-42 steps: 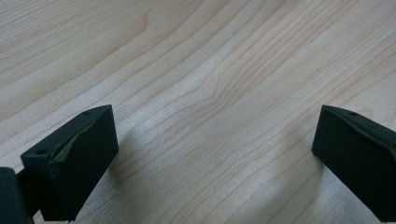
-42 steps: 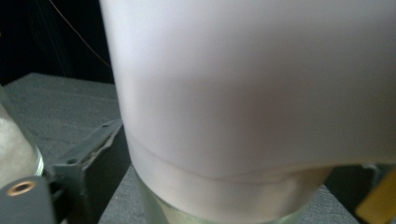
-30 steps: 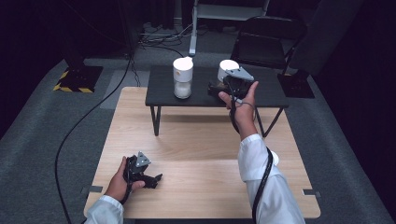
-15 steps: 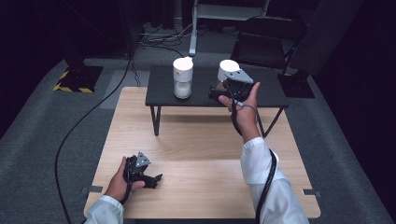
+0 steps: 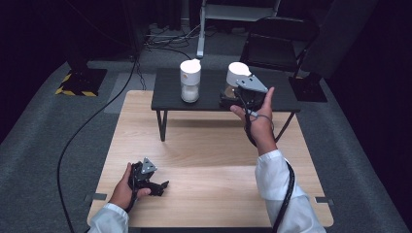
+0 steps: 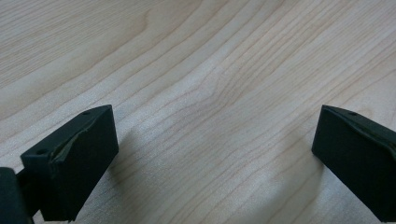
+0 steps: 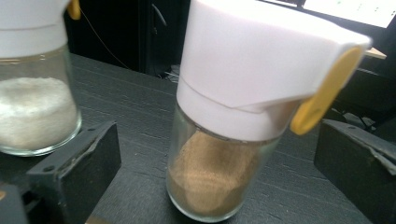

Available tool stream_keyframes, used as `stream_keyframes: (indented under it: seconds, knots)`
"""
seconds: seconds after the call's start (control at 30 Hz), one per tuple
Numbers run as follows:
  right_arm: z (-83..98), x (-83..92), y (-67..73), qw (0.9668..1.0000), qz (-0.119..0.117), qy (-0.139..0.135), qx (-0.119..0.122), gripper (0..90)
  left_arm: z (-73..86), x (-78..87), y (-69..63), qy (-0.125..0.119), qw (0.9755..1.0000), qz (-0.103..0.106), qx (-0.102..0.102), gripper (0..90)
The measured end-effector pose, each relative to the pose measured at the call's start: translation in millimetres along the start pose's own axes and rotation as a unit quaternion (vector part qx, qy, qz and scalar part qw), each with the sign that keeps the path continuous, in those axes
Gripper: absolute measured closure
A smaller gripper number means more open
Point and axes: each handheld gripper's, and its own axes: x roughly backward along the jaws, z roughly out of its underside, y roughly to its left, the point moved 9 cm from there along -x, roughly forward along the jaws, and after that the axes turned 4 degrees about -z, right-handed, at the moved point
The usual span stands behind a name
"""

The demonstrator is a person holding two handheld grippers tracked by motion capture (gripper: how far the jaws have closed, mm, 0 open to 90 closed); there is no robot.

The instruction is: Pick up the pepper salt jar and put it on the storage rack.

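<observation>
Two glass jars with white caps stand on a small black table [image 5: 214, 99]. One jar [image 5: 190, 80] [image 7: 32, 84] holds white grains. The other jar [image 5: 236, 77] [image 7: 233, 121] holds brown powder and has a yellow tab on its cap. My right gripper [image 5: 227, 99] [image 7: 217, 172] is open, its jaws on either side of the brown-powder jar without touching it. My left gripper [image 5: 158, 187] [image 6: 215, 158] rests low over the wooden table [image 5: 214, 160] [image 6: 196, 70], open, with nothing between its jaws.
The black table stands on the far half of the wooden table. A dark chair [image 5: 277, 39] and a stand [image 5: 201, 29] are behind it. A black cable [image 5: 82, 131] runs over the grey floor at the left.
My right gripper has moved forward and a little left, closing in on the brown-powder jar. The left gripper has stayed where it was.
</observation>
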Motion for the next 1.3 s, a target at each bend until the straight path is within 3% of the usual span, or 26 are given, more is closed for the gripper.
stream_keyframes:
  seconds: [0.43, 0.6, 1.3]
  knots:
    - [12.0, 25.6, -6.3, 0.9989, -0.040, -0.017, 0.017, 0.4, 0.0, 0.0, 0.0, 0.000, 1.0000, 0.000, 0.000, 0.0]
    - [23.7, 33.9, -9.2, 0.9974, -0.057, -0.018, 0.041, 0.5, 0.0, 0.0, 0.1, 0.000, 1.0000, 0.000, -0.001, 0.0]
    - [55.0, 70.4, -21.6, 0.9902, -0.074, -0.041, 0.112, 0.5, 0.0, 0.0, 0.1, 0.000, 1.0000, 0.000, 0.000, 0.0]
